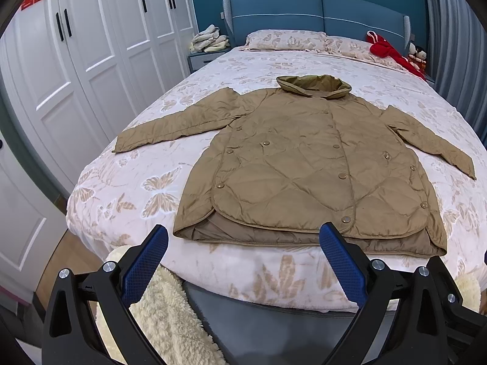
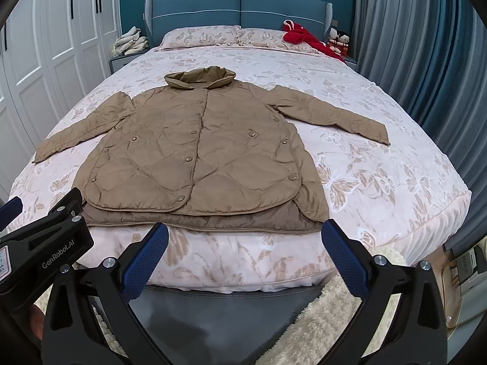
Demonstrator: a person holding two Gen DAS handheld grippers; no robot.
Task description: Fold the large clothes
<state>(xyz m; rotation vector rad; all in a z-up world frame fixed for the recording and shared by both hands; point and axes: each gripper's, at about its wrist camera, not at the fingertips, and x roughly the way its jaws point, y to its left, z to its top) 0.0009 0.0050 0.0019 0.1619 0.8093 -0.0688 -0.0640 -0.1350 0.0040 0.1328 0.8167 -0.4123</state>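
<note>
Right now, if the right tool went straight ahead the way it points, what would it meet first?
Probably the jacket's lower hem, near the foot edge of the bed. The right tool is open and empty, with nothing between. Depth is unclear; aimed lower, it would meet the bed's front edge first.

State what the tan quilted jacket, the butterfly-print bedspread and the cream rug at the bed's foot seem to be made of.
Tan quilted jacket: probably thin padded synthetic shell, going by its slight sheen, stitched puffy diamonds and snap buttons.
Butterfly-print bedspread: soft, matte, possibly plush fabric, judging by its fuzzy look.
Cream rug: shaggy, fleece-like pile with visible curly tufts.
</note>
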